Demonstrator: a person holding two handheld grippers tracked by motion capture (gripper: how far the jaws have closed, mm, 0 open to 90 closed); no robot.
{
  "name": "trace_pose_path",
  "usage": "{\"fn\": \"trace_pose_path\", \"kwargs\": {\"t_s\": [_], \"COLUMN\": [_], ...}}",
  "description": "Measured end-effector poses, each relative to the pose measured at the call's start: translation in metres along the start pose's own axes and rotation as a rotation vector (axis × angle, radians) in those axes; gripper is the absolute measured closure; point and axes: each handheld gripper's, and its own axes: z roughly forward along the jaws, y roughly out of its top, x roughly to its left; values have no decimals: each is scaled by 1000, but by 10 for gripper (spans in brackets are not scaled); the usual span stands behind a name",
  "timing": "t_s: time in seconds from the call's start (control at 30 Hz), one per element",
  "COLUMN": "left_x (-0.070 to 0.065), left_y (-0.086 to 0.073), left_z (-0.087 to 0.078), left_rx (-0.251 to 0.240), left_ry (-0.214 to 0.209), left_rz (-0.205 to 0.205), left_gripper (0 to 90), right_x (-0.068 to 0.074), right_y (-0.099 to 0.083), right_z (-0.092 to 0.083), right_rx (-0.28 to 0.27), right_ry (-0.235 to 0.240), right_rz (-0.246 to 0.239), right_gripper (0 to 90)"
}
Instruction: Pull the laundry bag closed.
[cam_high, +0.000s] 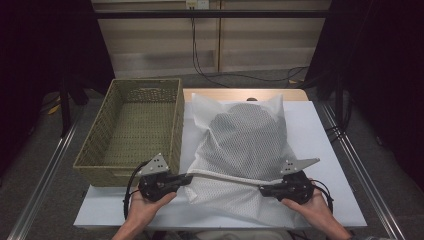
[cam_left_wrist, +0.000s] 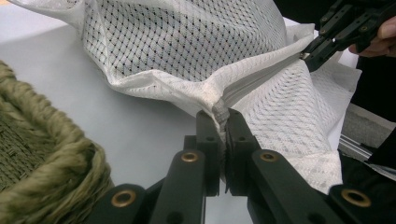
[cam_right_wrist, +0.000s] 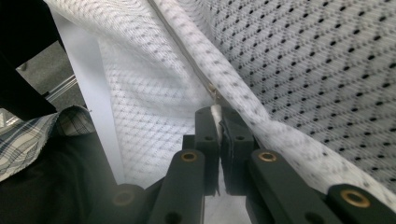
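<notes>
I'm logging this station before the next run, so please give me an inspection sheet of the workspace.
Surface: white table top, clean.
Job's things: white mesh laundry bag, filled with something dark, zipper edge stretched between the grippers.
Clutter: wicker basket at the left, nothing in it.
Grippers: left gripper and right gripper both clamped on the zipper edge.
Cables: black ones trailing from each gripper; more on the floor behind.
Surroundings: dark curtains, pale wall panels.

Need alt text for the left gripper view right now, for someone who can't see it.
The left gripper is shut on the end of the zipper seam of a white mesh laundry bag lying on the white table. The right gripper pinches the same seam farther along; a woven basket rim sits at left.
</notes>
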Motion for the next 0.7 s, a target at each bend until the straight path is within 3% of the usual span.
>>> {"fn": "trace_pose_path", "kwargs": {"t_s": [0.47, 0.7], "left_x": [0, 0], "left_y": [0, -1], "left_z": [0, 0], "left_rx": [9, -9], "left_ry": [10, -10], "left_rz": [3, -8], "left_gripper": [867, 867], "right_x": [-4, -5], "right_y": [-8, -11], "right_z": [-11, -16], "right_rx": [-8, -22], "right_ry": [-33, -45], "right_rz": [30, 41], "right_gripper": [869, 869]}}
